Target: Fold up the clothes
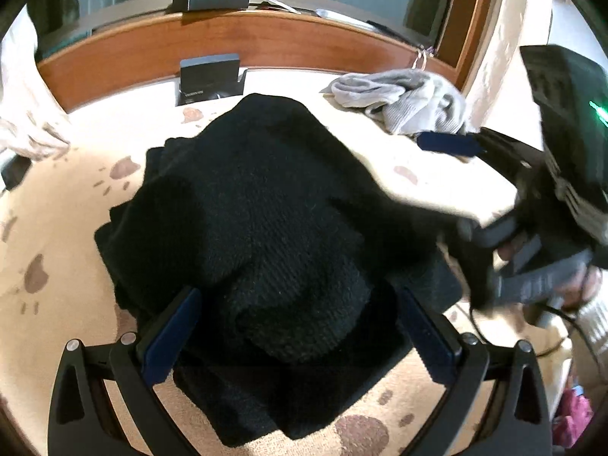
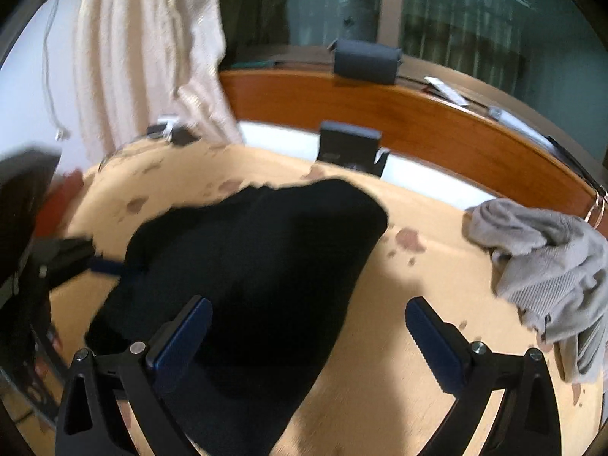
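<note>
Black knit garment (image 1: 266,205) lies between the open left tool (image 1: 300,338) fingers.

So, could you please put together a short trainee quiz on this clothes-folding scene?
1. True or false: the black sweater lies on the cream bedspread with brown spots.
2. Which garment lies crumpled apart from the sweater, toward the wooden headboard? A) a red towel B) the grey garment C) blue jeans
3. How do the jaws of the left tongs and the right tongs stand?

Key
1. True.
2. B.
3. Both are open: the left tongs straddle a bunched part of the sweater, and the right tongs grip nothing.
</note>
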`<state>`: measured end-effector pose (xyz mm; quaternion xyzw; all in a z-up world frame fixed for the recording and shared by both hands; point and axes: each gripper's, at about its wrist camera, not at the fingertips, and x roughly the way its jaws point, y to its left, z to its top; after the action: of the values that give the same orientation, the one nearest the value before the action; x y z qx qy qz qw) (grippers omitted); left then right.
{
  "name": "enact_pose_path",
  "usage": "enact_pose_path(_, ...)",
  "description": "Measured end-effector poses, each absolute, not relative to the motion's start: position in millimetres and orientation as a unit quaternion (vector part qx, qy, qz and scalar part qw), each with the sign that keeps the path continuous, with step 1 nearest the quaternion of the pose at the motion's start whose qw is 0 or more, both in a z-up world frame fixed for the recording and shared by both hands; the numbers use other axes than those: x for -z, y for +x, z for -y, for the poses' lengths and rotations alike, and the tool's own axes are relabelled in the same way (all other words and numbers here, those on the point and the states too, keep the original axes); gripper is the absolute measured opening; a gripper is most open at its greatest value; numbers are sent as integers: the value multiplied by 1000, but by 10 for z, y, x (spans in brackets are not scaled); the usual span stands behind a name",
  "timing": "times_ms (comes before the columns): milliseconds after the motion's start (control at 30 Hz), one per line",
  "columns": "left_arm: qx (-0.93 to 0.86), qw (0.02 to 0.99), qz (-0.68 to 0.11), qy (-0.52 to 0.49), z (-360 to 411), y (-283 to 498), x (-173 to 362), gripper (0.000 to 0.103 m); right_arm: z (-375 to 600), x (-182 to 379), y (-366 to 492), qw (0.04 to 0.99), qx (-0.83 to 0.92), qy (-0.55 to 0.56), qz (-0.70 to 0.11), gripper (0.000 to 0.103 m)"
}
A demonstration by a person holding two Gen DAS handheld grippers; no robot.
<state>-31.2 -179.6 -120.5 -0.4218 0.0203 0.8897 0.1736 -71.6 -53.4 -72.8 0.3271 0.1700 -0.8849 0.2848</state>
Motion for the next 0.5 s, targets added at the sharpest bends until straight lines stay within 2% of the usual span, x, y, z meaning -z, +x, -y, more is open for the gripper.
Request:
enact_pose_path(100,-893,159,-45,-418,1713,-285,1232,103,561,861,-682,263,883,344,-180,103)
enact_pose_path(333,-894,148,-54,-419,1718,-299,1252,102,451,1060,-788,264,876,389,-111,103)
enact_pose_path(500,-895,140,-65,-418,1697,-287,1254,102,416,1149,-820,264,870,406,-90,103)
